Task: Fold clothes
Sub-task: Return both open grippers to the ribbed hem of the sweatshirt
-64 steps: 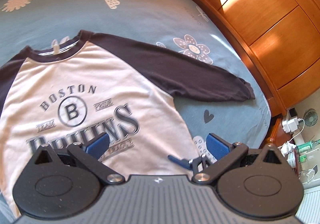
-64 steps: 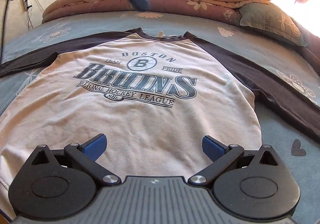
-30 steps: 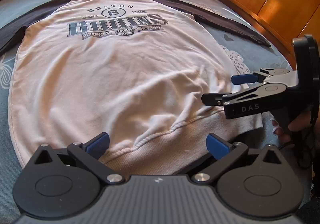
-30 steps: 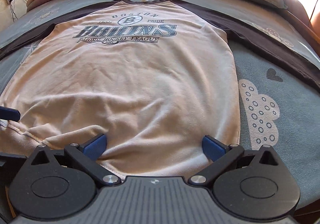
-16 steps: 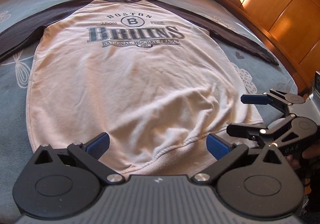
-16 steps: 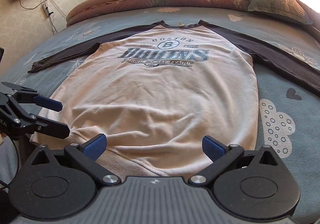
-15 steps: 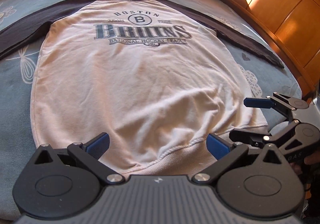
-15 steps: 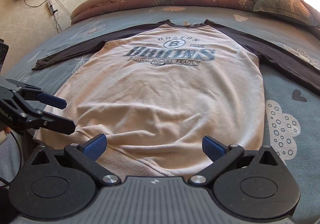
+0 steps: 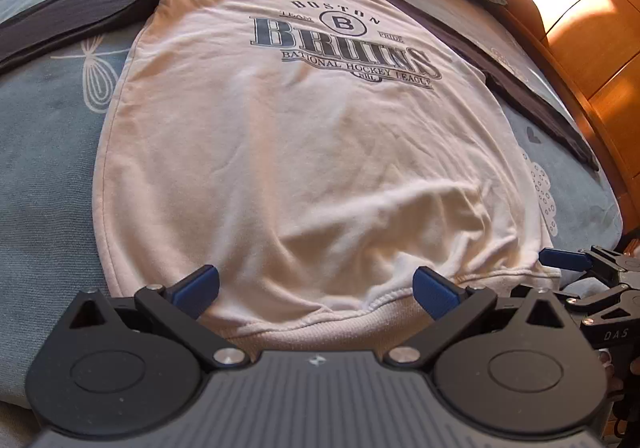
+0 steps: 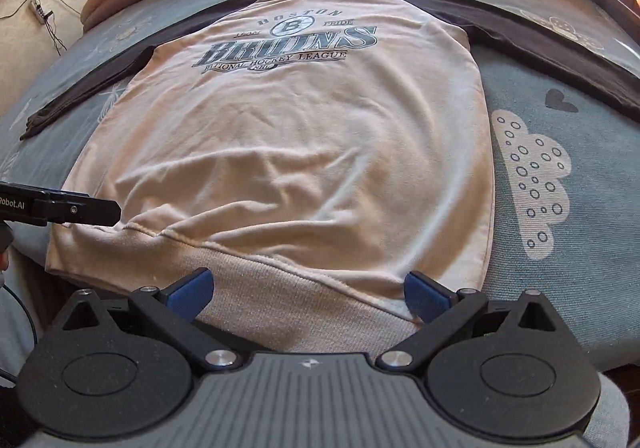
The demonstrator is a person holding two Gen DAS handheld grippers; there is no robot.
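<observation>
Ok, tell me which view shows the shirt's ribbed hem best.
The right wrist view: the ribbed hem runs wide and unbroken between the open fingers. The left wrist view shows only a narrow strip of it behind its own gripper.

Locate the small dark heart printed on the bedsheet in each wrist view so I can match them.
Left wrist: heart at right of centre, between the shirt's right edge and the dark sleeve.
Right wrist: heart at upper right, just below the dark sleeve and above the dotted cloud print.
Shared landmark: the dotted cloud print lies just nearer the camera than the heart in both views.
</observation>
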